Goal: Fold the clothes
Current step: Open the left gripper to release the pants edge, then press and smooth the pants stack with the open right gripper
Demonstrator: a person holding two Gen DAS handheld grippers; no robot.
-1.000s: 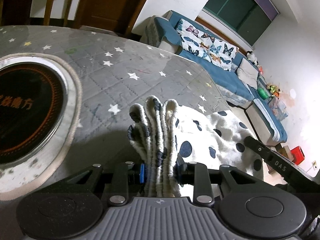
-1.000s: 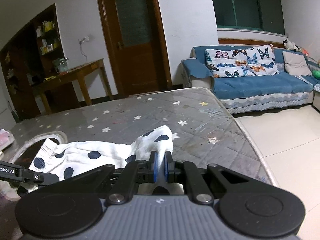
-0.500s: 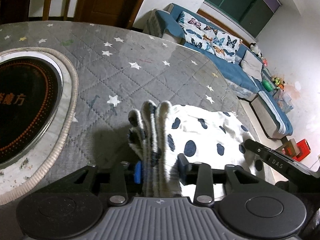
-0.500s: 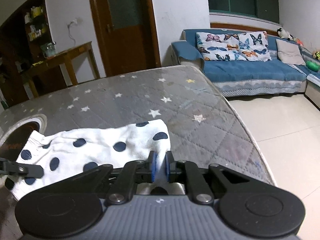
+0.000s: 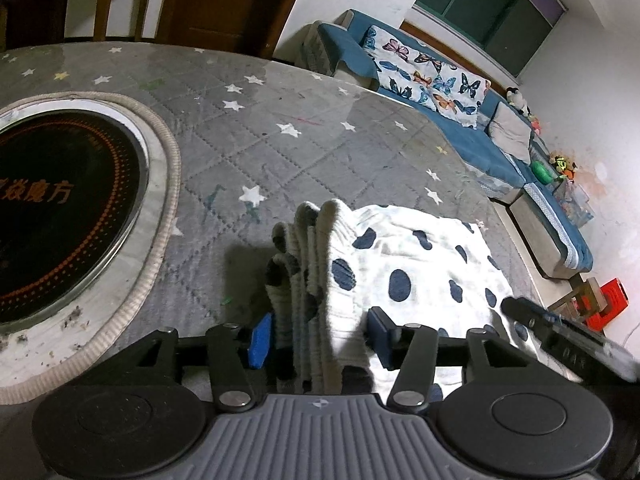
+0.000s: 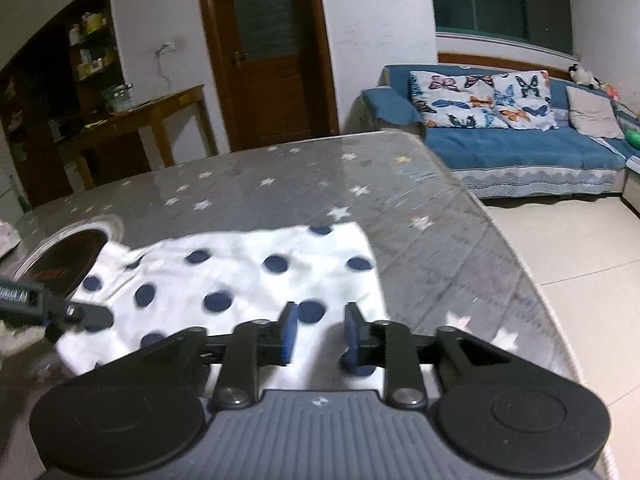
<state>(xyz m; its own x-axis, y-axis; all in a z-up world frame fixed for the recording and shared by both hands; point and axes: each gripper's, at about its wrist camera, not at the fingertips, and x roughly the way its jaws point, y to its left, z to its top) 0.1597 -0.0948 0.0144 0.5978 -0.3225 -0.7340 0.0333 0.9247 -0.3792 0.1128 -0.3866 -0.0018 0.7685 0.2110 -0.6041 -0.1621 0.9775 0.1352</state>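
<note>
A white garment with navy dots (image 5: 420,264) lies spread on the grey star-patterned table (image 5: 280,140). Its ribbed waistband stands bunched upright between the jaws of my left gripper (image 5: 318,336). Those jaws are opening and the blue pads (image 5: 260,340) sit just off the cloth. In the right wrist view the garment (image 6: 240,264) lies flat, its right edge near the table's side. My right gripper (image 6: 320,334) hovers over its near edge with jaws opening; the cloth lies below the pads (image 6: 288,332), not pinched. The left gripper's side (image 6: 40,304) shows at the garment's left end.
A round black cooktop with a pale rim (image 5: 60,208) is set into the table left of the garment. The table's right edge (image 6: 520,264) drops to a tiled floor. A blue sofa with butterfly cushions (image 6: 520,148), a wooden door and a side table stand beyond.
Both pairs of jaws have spread apart. The right gripper has let go of the garment's corner, which now lies flat. The waistband stands looser between the left pads.
</note>
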